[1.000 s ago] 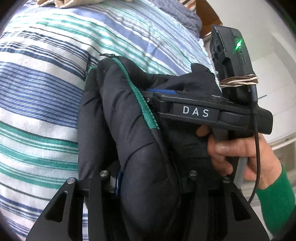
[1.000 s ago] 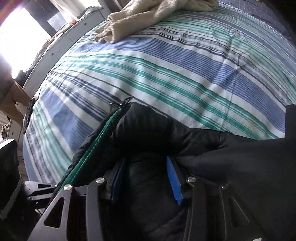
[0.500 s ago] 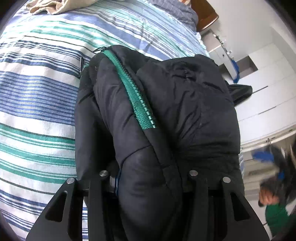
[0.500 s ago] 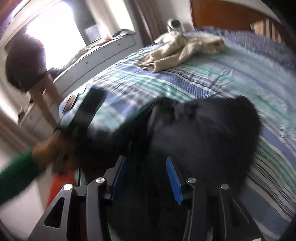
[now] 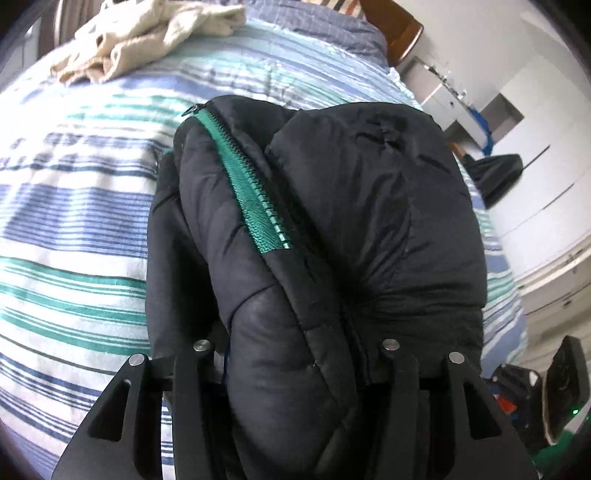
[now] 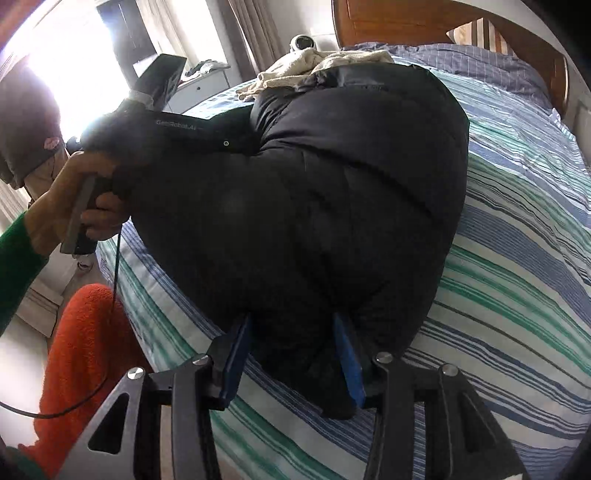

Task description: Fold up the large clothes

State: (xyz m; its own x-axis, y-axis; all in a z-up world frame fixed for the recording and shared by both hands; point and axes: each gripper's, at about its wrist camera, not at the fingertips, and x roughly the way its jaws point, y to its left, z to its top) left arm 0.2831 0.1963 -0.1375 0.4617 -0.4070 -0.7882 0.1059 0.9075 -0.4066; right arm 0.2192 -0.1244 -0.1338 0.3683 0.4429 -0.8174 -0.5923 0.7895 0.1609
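Observation:
A black puffer jacket (image 5: 332,221) with a green zipper (image 5: 251,199) lies bunched on the striped bed (image 5: 74,221). My left gripper (image 5: 295,343) has a thick fold of it bulging up between its fingers, which hides the pads; its jaws are opening. In the right wrist view the same jacket (image 6: 314,203) forms a dark mound. My right gripper (image 6: 291,354) is shut on its near edge, blue pads (image 6: 236,354) pressing from both sides. The left gripper's black body (image 6: 173,127) enters the mound from the left, held by a hand (image 6: 74,195).
A crumpled beige garment (image 5: 140,48) lies further up the bed near the wooden headboard (image 6: 406,22). A white nightstand (image 5: 439,92) and wardrobes stand beside the bed. The person's orange trouser leg (image 6: 85,350) is at the bed's left edge.
The right gripper swung from beside the left gripper out to the jacket's far side, keeping its hold. The left gripper shifted a little, and the beige garment came into its view.

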